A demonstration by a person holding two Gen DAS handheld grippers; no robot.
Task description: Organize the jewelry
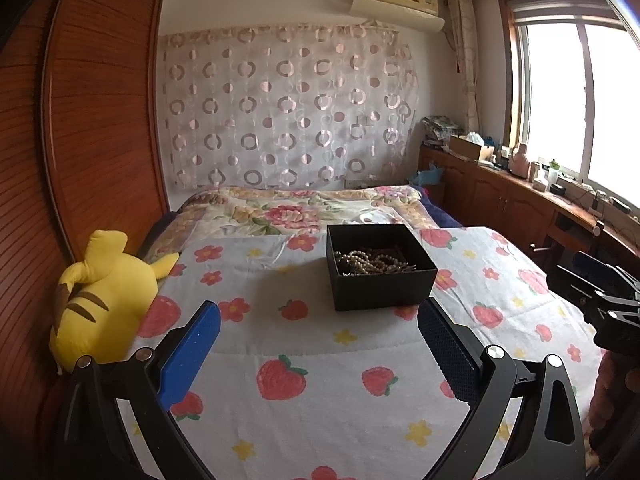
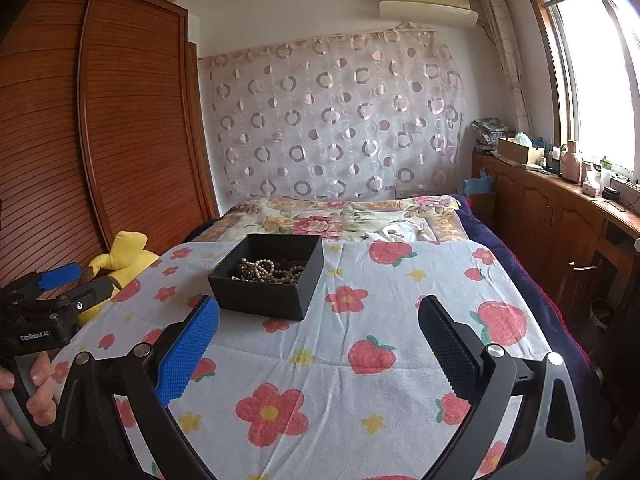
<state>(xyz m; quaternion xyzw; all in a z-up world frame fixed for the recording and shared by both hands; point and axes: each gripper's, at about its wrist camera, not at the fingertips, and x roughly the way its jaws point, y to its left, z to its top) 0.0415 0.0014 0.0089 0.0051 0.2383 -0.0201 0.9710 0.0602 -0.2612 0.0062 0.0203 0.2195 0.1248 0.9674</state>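
A black open box (image 1: 380,276) stands on the strawberry-print bedspread (image 1: 312,360). It holds a tangle of pearl beads and other jewelry (image 1: 370,262). It also shows in the right wrist view (image 2: 268,280), with the beads (image 2: 266,270) inside. My left gripper (image 1: 320,316) is open and empty, held above the bedspread just short of the box. My right gripper (image 2: 318,310) is open and empty, to the right of the box. The left gripper appears at the left edge of the right wrist view (image 2: 52,292).
A yellow plush toy (image 1: 100,300) lies at the bed's left edge by a wooden wardrobe (image 1: 80,120). A floral quilt (image 1: 300,212) covers the far bed. A wooden counter (image 1: 540,196) with bottles and boxes runs under the window on the right.
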